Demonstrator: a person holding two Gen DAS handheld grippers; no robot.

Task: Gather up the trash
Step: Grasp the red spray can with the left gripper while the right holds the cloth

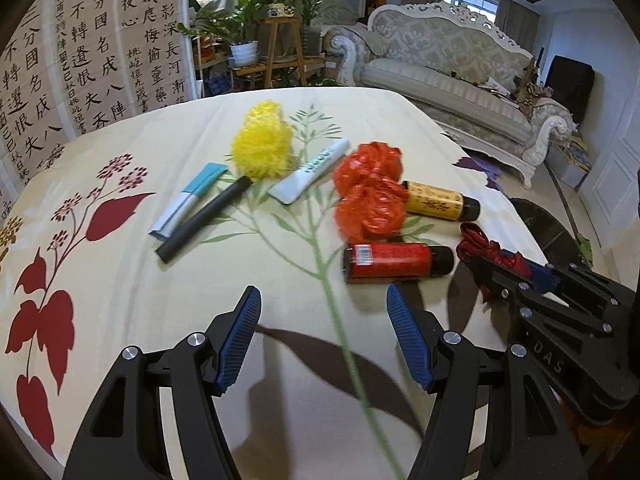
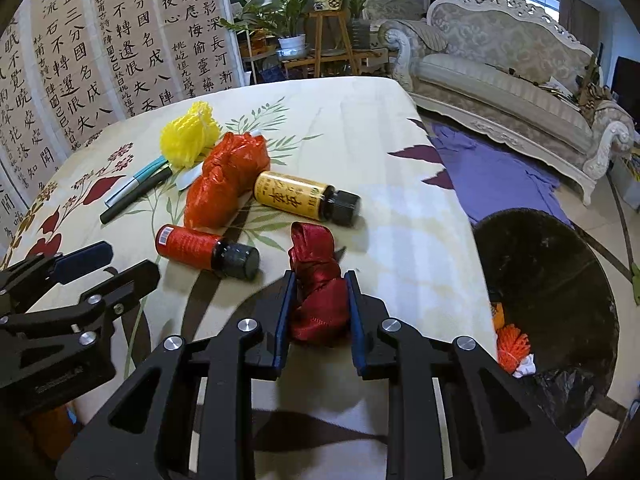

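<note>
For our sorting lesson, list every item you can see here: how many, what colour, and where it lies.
net ball: one, yellow, far side of table
plastic bag: one, orange-red, crumpled, table middle
bottle: one, red, black cap, lying near edge
bottle: one, yellow, black cap, lying beside bag
ribbon: one, dark red, between right tool's pads
tube: one, white, beside net ball
pens: two, black and teal-white, left of net ball
bin: one, black, on floor right of table
sofa: one, pale, background
left tool: open
right tool: gripping ribbon
</note>
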